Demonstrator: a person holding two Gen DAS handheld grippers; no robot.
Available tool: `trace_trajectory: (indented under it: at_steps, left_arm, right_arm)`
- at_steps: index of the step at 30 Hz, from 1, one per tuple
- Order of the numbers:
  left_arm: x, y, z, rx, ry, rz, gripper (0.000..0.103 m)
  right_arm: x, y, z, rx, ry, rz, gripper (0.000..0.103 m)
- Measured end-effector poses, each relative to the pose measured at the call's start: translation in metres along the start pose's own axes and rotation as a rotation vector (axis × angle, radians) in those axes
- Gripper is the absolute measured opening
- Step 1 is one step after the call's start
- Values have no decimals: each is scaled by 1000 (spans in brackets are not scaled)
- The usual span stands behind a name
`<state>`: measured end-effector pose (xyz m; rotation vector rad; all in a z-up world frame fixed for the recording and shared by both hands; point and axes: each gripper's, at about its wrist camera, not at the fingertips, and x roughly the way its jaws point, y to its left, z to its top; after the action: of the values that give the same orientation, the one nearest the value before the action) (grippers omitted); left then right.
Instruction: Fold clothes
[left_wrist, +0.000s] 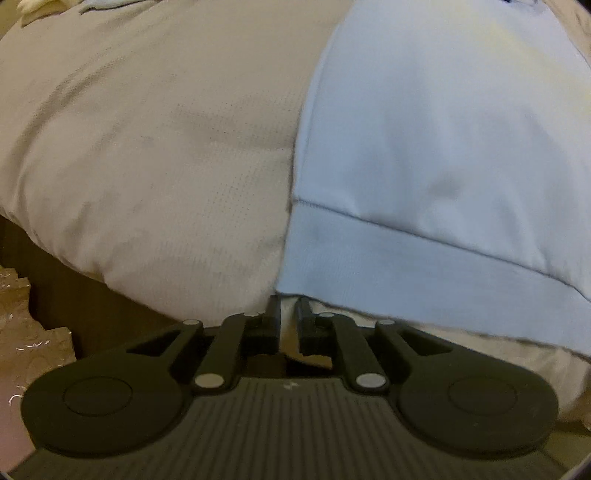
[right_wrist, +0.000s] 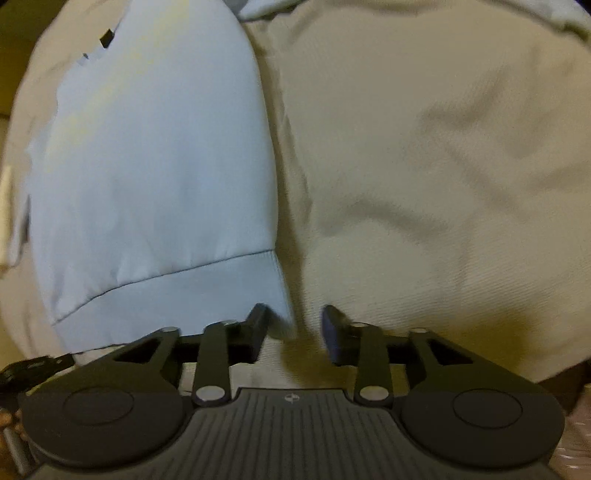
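My left gripper (left_wrist: 288, 314), jaws nearly pressed together, hangs at the hem of the pale blue folded garment (left_wrist: 443, 147) lying on a cream bedspread (left_wrist: 147, 147); my right gripper (right_wrist: 295, 325), jaws spread, straddles the hem corner. No legible writing.

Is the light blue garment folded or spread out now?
Folded, it seems: the light blue garment lies as a narrow panel with straight side edges on the beige bedding, hem band nearest. How many layers: cannot tell.
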<state>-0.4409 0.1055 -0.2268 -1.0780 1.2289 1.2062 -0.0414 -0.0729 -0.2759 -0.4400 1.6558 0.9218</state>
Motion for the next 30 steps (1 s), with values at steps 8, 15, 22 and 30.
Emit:
trace_trajectory:
  at_steps: [8,15,22,30]
  left_arm:
    - [-53,40,50,-174,-116,-152,14]
    - [-17,86,156,-242,-138,-186,22]
    - [1,168,242,-369,-173,-158,33]
    - [36,269,300,-652,-177,-140,46]
  right_arm:
    - [-35,106,45,-189,-184,-12,47]
    - [45,222,89,-277,-46,-28,47]
    - [77,330,136,-419,-89,-1,47]
    - [92,404,220,-517,-199,-17,47]
